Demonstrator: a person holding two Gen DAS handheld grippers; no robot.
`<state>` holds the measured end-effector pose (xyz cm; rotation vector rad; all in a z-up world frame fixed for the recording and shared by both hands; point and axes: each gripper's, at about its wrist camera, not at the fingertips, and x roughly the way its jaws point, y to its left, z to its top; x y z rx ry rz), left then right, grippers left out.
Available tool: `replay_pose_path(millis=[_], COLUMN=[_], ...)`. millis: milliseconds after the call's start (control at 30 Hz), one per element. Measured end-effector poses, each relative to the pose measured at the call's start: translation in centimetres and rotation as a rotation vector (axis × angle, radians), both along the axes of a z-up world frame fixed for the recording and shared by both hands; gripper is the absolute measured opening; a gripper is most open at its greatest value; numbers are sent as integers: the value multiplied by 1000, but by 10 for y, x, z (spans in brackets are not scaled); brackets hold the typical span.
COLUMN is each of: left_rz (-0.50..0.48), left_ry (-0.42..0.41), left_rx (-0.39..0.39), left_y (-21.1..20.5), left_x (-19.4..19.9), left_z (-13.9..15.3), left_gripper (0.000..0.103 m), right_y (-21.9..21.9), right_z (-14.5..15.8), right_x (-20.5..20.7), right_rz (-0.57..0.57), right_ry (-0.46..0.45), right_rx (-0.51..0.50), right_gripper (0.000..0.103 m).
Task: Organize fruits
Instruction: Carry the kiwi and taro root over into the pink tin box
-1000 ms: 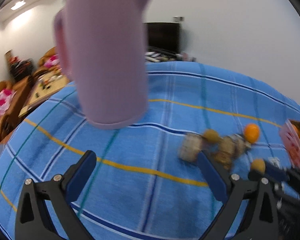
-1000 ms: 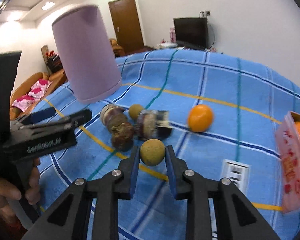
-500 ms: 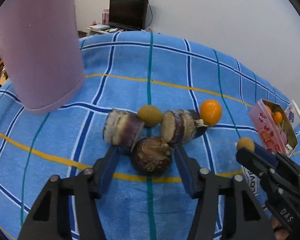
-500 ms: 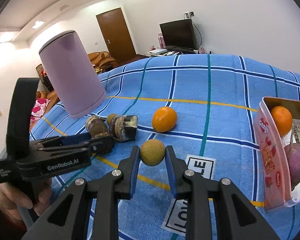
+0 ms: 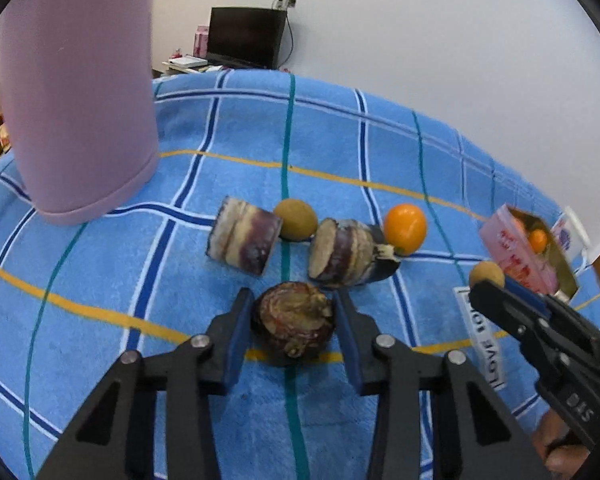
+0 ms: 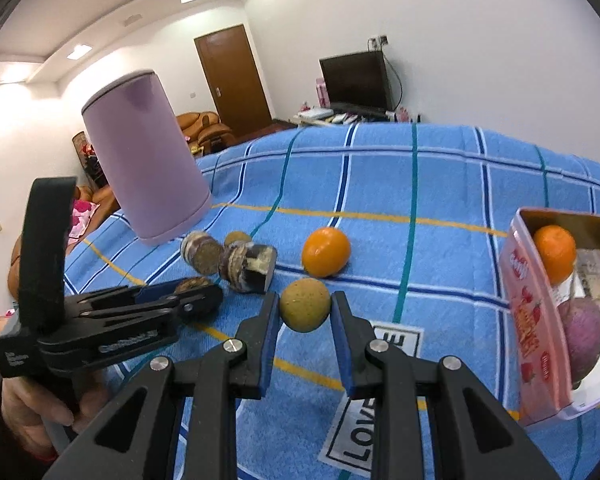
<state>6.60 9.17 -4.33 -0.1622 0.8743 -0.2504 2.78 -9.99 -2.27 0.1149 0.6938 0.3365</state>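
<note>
Both tools are shown over a desk covered with a blue checked cloth [image 5: 380,136]. A small tan round fruit [image 6: 305,310] is clamped between the fingers of the right tool [image 6: 305,312] and carried clear of the cloth, between the orange [image 6: 326,252] and the pink box [image 6: 528,300]. A dark, wrinkled purple fruit [image 5: 294,324] is bracketed closely by the fingers of the left tool [image 5: 294,322], on the near side of the orange; whether the pads are pressing on it cannot be told, and it appears to rest on the cloth. Two cut purple-and-cream pieces [image 5: 244,236] and another tan fruit [image 5: 295,219] lie just beside the orange, with a tall lilac jug [image 5: 76,92] well beyond them. More oranges and a purple fruit are seen inside the box.

The tan fruit is judged light, firm and prone to rolling, so a grip across its widest part suits it. The wrinkled fruit looks soft and bruisable, and gentle pressure at its sides is advised.

The left tool is held low and nearly level by a hand [image 6: 40,412] seen below it.
</note>
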Motion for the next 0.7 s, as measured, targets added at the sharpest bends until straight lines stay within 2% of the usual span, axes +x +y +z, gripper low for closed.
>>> replay_pose_path(millis=[133,233,400,700], left_rz=[31,38,29,3], left_ry=[-57,-100,-175,-237], left_rx=[-15,8,88,84], left_y=[5,0,-23,-67], left_x=[-10,-18,-27,-31], left_z=[15,28,48,62], left_gripper=[42,42,42,42], right_y=[-2,-3,-9,-47], right_z=[10,18,26,32], right_x=[-6,-11,-17,-27], right_rz=[11,22,31,-26], right_ry=[-57,-96,-138,-196], right_rx=[22,29,35,12], right_gripper=[27,27,27,27])
